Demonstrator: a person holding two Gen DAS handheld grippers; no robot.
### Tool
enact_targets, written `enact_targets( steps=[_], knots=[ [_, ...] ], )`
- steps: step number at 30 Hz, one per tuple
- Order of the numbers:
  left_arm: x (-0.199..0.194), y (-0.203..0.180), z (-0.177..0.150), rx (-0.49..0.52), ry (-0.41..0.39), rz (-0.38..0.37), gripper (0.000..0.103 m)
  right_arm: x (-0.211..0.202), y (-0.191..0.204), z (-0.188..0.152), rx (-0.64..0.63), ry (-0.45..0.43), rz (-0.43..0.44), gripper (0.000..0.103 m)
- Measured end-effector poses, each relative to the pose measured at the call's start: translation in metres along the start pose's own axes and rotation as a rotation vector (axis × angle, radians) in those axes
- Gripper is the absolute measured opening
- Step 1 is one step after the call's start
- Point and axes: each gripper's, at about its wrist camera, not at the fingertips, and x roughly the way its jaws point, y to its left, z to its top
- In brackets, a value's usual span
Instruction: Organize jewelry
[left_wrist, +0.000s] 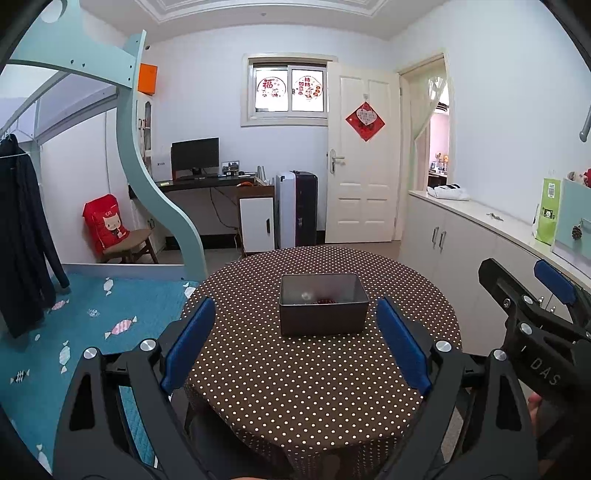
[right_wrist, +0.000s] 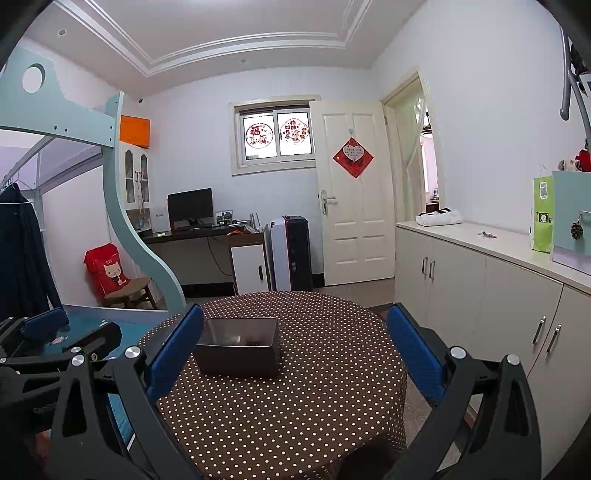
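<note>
A dark grey rectangular tin box (left_wrist: 323, 311) stands open on a round table with a brown polka-dot cloth (left_wrist: 314, 369). Dark red beads (left_wrist: 325, 301) lie inside it at the bottom. My left gripper (left_wrist: 295, 343) is open and empty, held above the near part of the table, short of the box. My right gripper (right_wrist: 295, 354) is open and empty, to the right of the box (right_wrist: 238, 347), above the cloth (right_wrist: 314, 387). The right gripper also shows at the right edge of the left wrist view (left_wrist: 528, 288).
A blue bed (left_wrist: 92, 325) with a loft frame lies left of the table. White cabinets with a countertop (right_wrist: 498, 251) run along the right wall, holding a green bag (right_wrist: 542, 218). A desk, a monitor and a door stand at the back.
</note>
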Motion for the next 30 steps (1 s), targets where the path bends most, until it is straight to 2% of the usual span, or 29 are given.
enact_targets(
  steps=[17, 30],
  knots=[
    [0.0036, 0.0025, 0.0009, -0.001, 0.025, 0.009, 0.089, 0.0008, 0.0015, 0.0005, -0.021, 0.004, 0.0, 0.096],
    [0.0013, 0.0002, -0.0016, 0.01, 0.012, 0.016, 0.089, -0.0027, 0.0033, -0.0018, -0.031, -0.005, -0.006, 0.096]
  ],
)
